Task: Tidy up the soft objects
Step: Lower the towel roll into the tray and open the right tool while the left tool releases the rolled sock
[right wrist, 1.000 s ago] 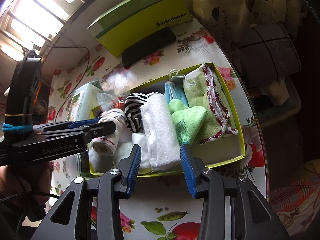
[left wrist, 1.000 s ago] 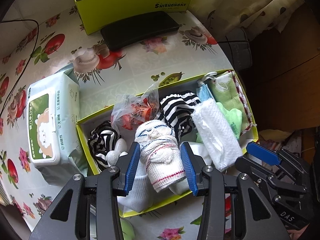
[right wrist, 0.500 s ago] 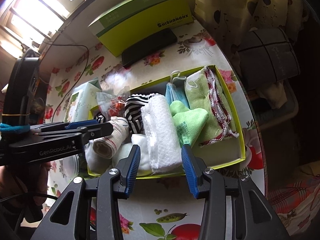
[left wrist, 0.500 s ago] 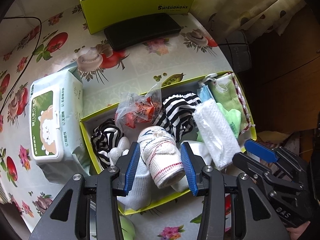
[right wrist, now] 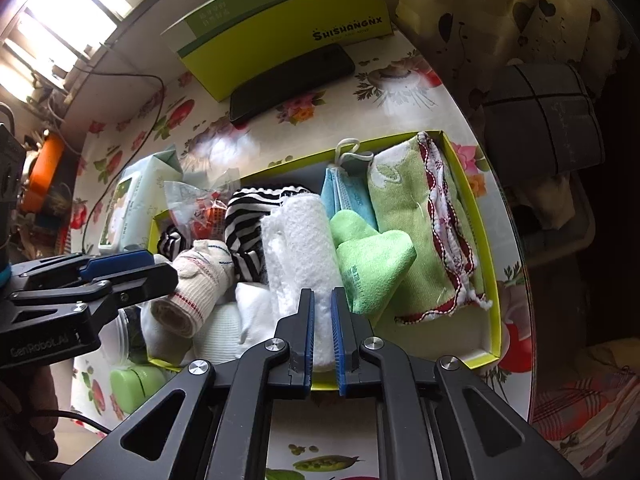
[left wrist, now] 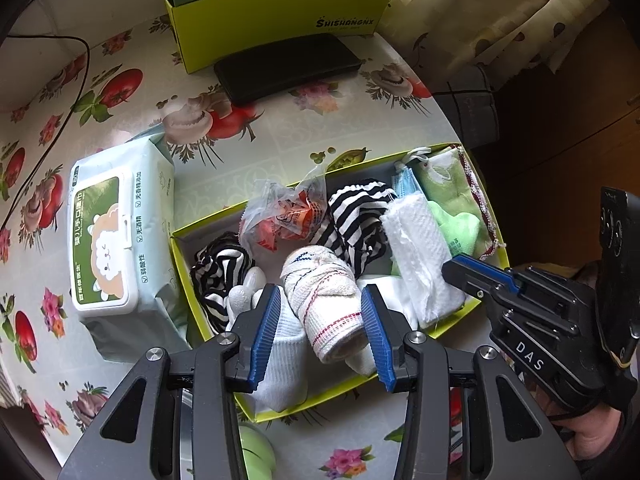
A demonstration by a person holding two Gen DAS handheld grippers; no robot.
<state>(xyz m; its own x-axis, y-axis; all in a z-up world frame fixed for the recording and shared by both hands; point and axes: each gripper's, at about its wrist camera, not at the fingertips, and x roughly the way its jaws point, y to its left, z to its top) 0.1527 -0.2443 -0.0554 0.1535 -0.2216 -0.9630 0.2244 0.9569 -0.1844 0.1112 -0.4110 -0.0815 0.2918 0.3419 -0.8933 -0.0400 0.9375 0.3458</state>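
Observation:
A shallow yellow-green box [left wrist: 320, 405] [right wrist: 494, 280] holds folded cloths. My left gripper [left wrist: 320, 336] [right wrist: 120, 268] stands open around a rolled cream cloth with red stripes [left wrist: 328, 296] [right wrist: 196, 280], and a gap shows at its left pad. My right gripper [right wrist: 322, 332] [left wrist: 480, 276] is shut on the near end of a rolled white towel [right wrist: 300, 248] [left wrist: 420, 256]. Beside the towel lie a striped cloth [right wrist: 248, 216], a bright green cloth [right wrist: 372, 268], a blue mask [right wrist: 344, 196] and a green towel with red trim [right wrist: 412, 216].
A wet-wipes pack [left wrist: 108, 236] lies left of the box. A crinkled plastic bag [left wrist: 284, 216] sits in it. A black flat case [left wrist: 288, 64] and a taller yellow-green carton [left wrist: 280, 20] stand at the back. The table's rounded edge [right wrist: 516, 240] runs close on the right.
The right gripper's jaws have closed from wide open onto the white towel's near end. The left gripper stays open around the cream roll, hardly moved.

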